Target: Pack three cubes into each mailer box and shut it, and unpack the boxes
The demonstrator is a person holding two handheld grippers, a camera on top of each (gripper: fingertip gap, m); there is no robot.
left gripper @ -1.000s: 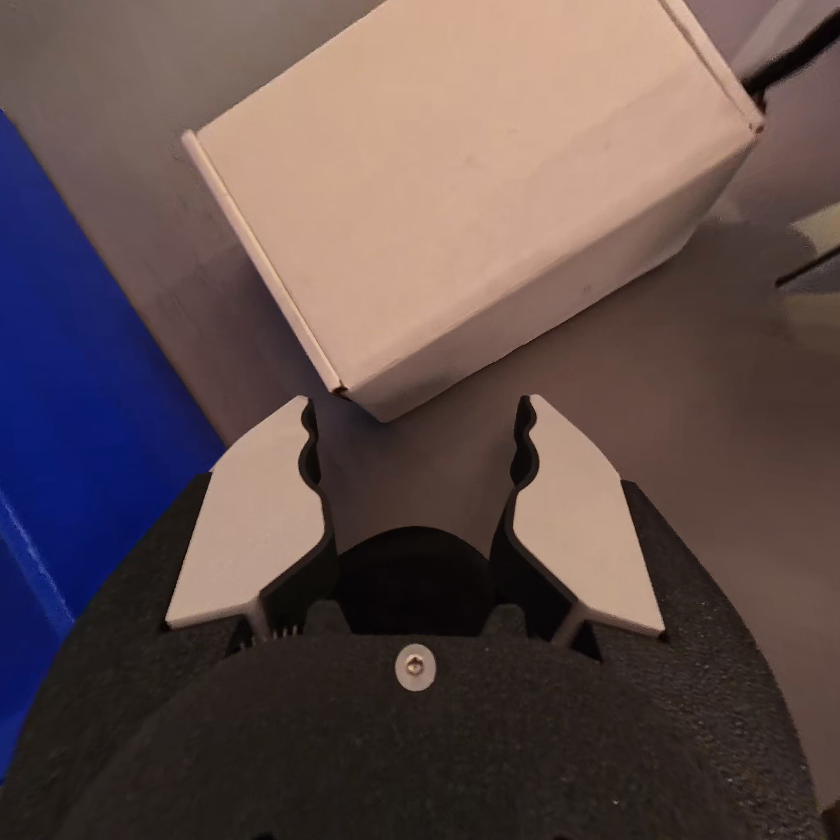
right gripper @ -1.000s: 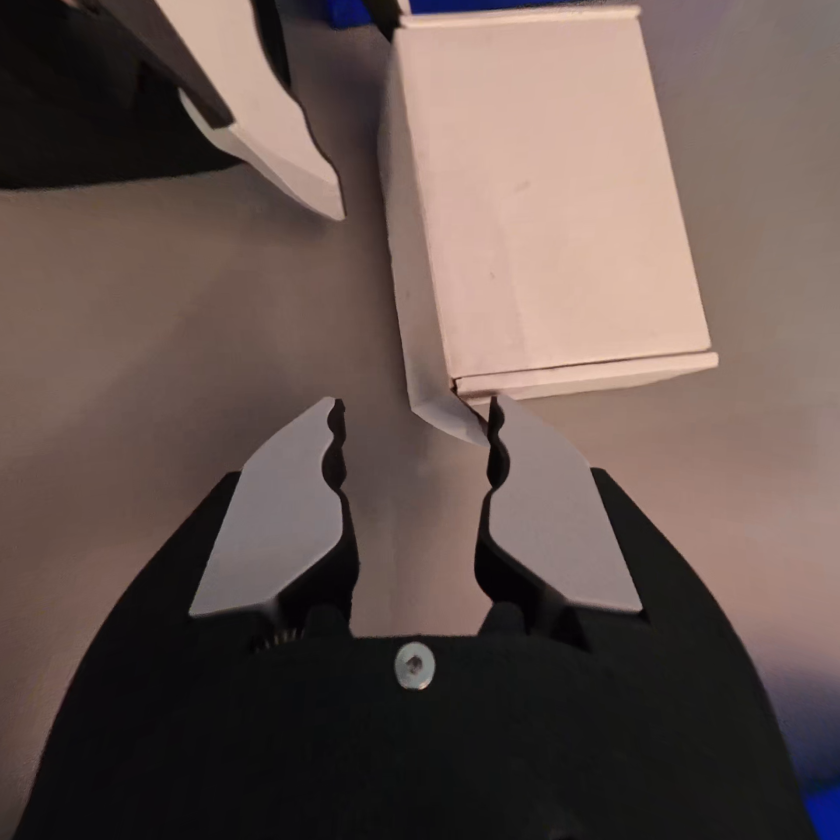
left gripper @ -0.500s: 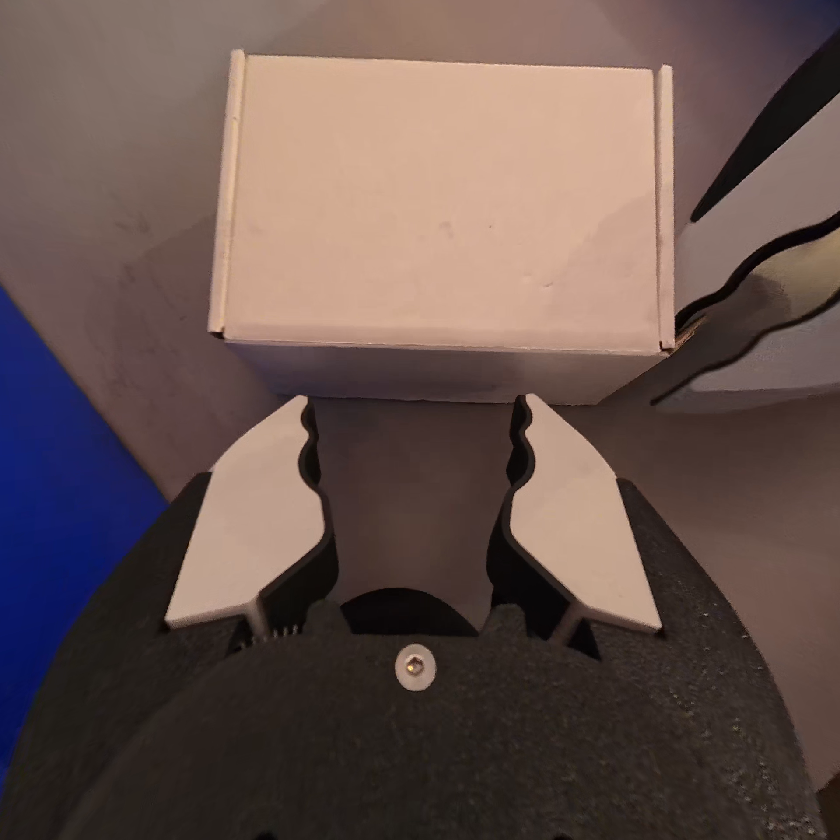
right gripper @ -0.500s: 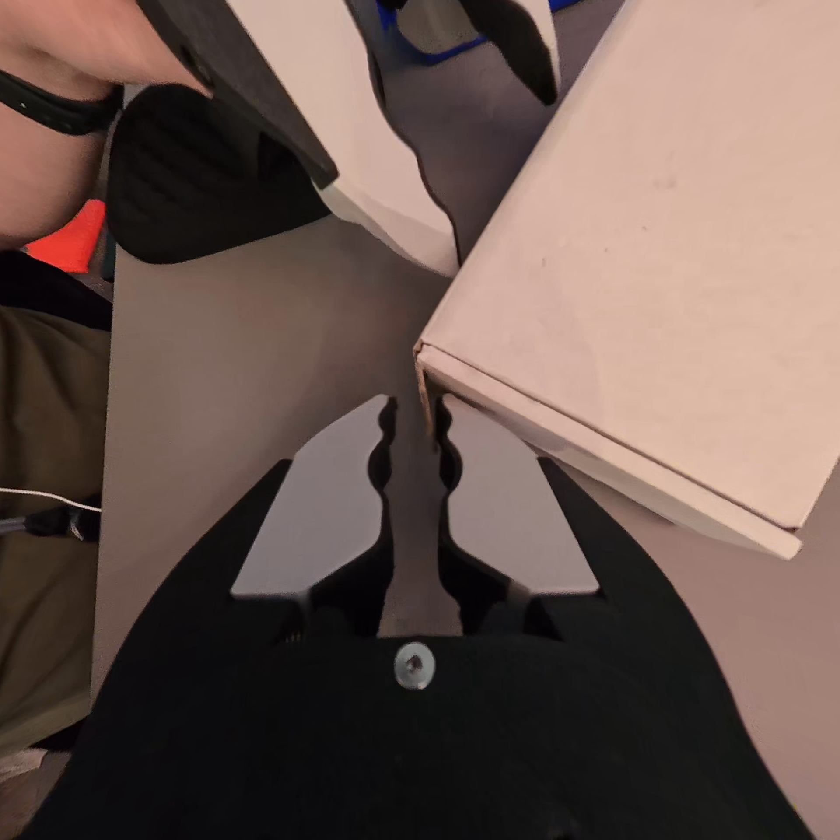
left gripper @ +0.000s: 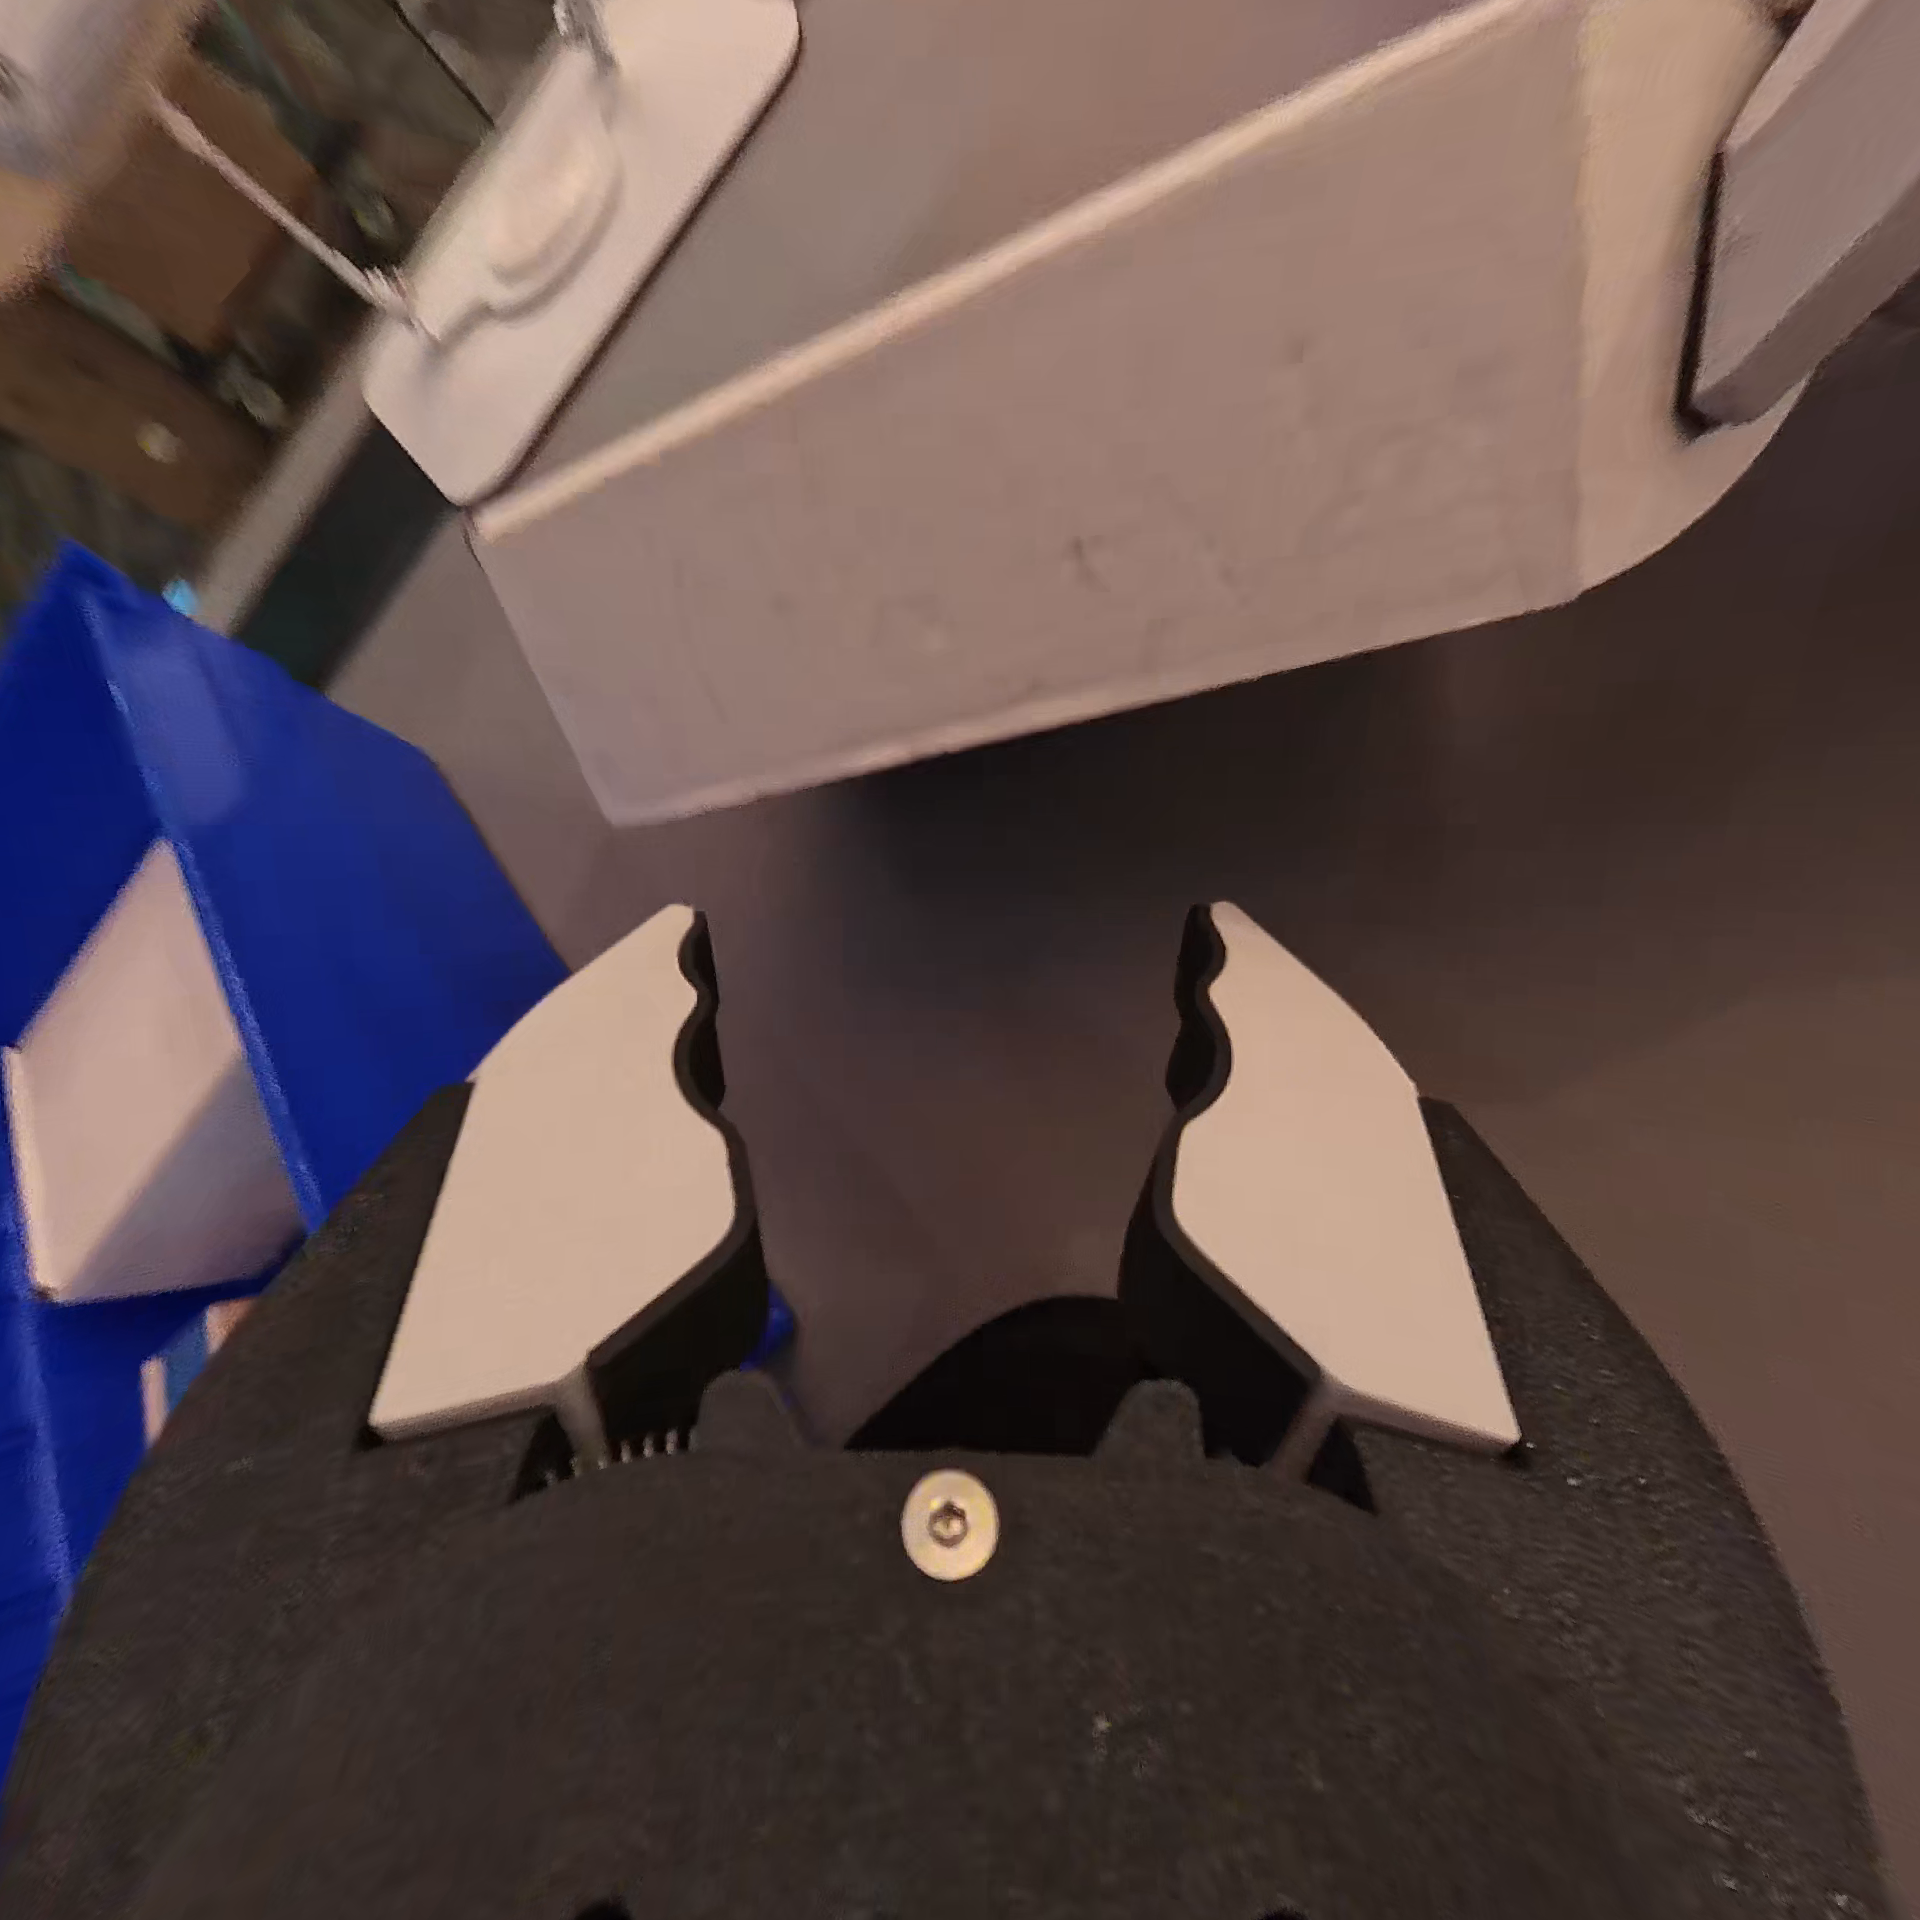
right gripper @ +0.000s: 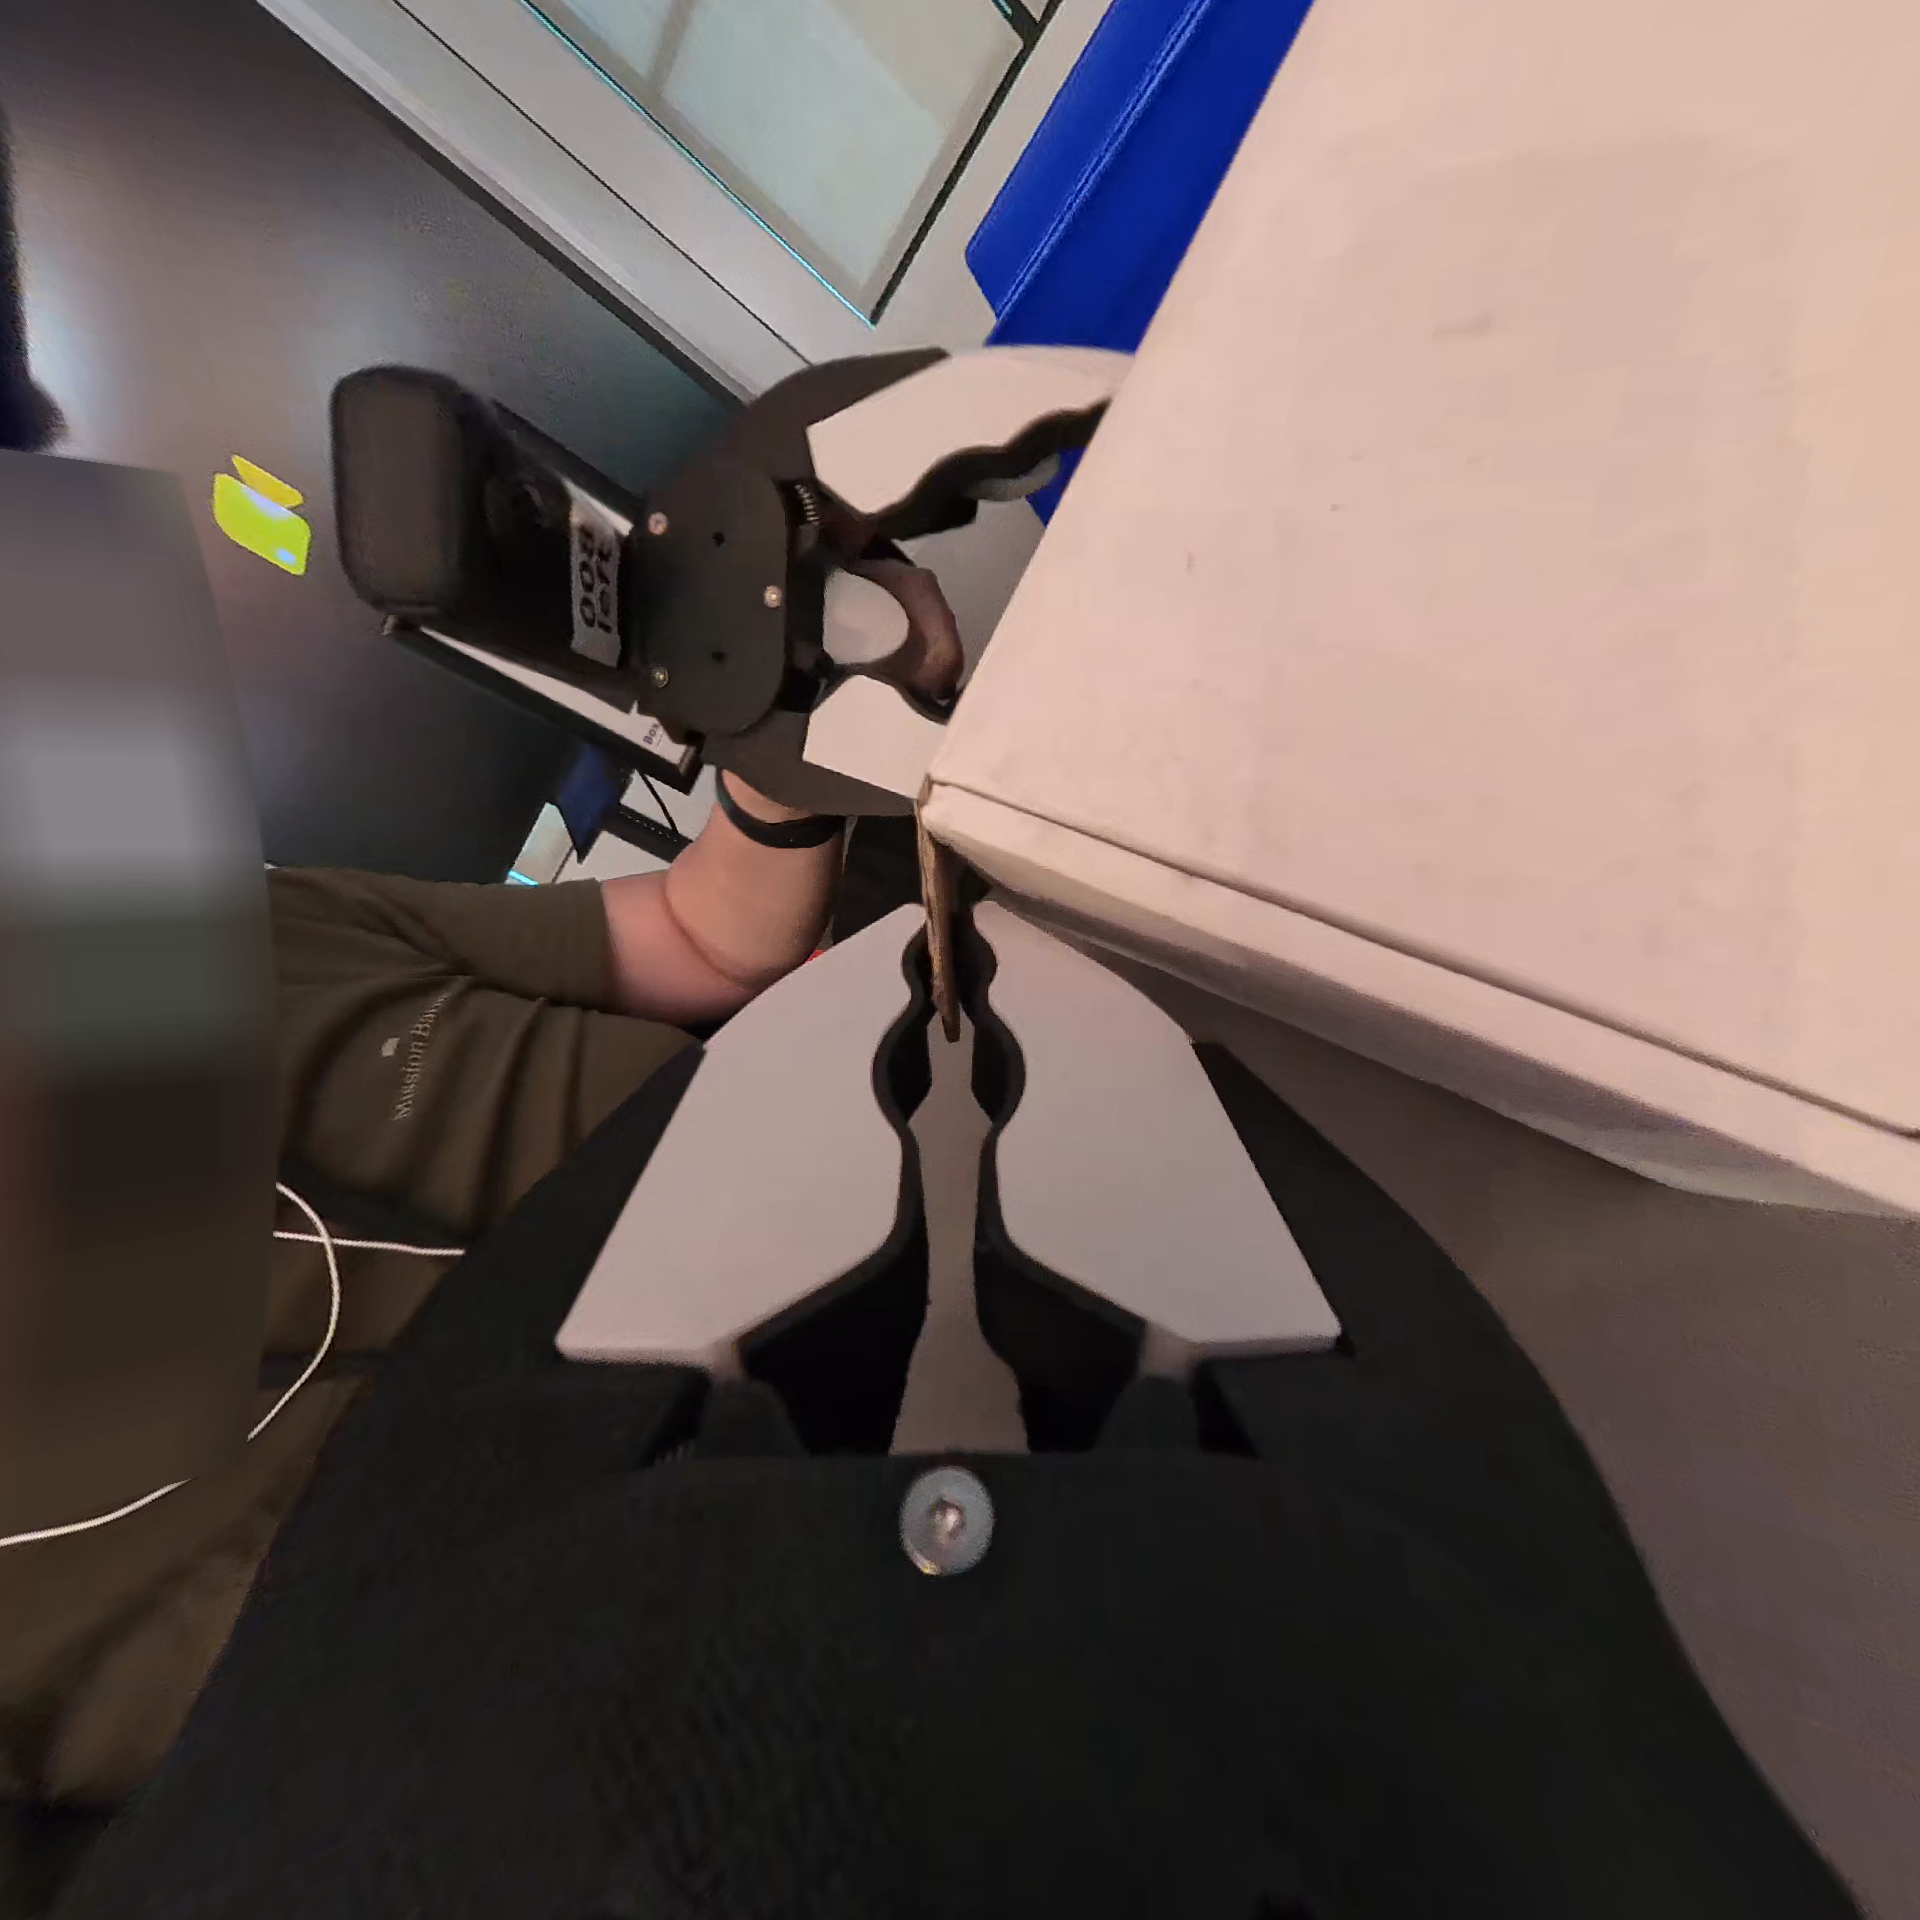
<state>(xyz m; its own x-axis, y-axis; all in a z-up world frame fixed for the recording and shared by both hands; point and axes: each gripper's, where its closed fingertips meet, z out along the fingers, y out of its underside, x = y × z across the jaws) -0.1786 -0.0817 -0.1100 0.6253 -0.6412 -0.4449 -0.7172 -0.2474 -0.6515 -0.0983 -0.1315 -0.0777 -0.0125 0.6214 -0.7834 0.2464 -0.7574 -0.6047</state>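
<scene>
Right gripper (right gripper: 948, 971) pinched tight on side flap (right gripper: 943, 935) of white mailer box (right gripper: 1507, 520), box raised off grey table (left gripper: 1455, 987). Left gripper (left gripper: 948, 925) wide open, empty, just near of box. Judgement: brace body with left, peel lid slowly, avoid tearing flap. Blue bin (left gripper: 343, 883) far left.

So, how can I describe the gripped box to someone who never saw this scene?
Find the grey table. Over it tilts a shut white box, its corner flap pinched by the right gripper. The other white box lies inside the blue bin.

Both wrist cameras look close at one mailer box (left gripper: 1039, 499) (from opposite sides).
</scene>
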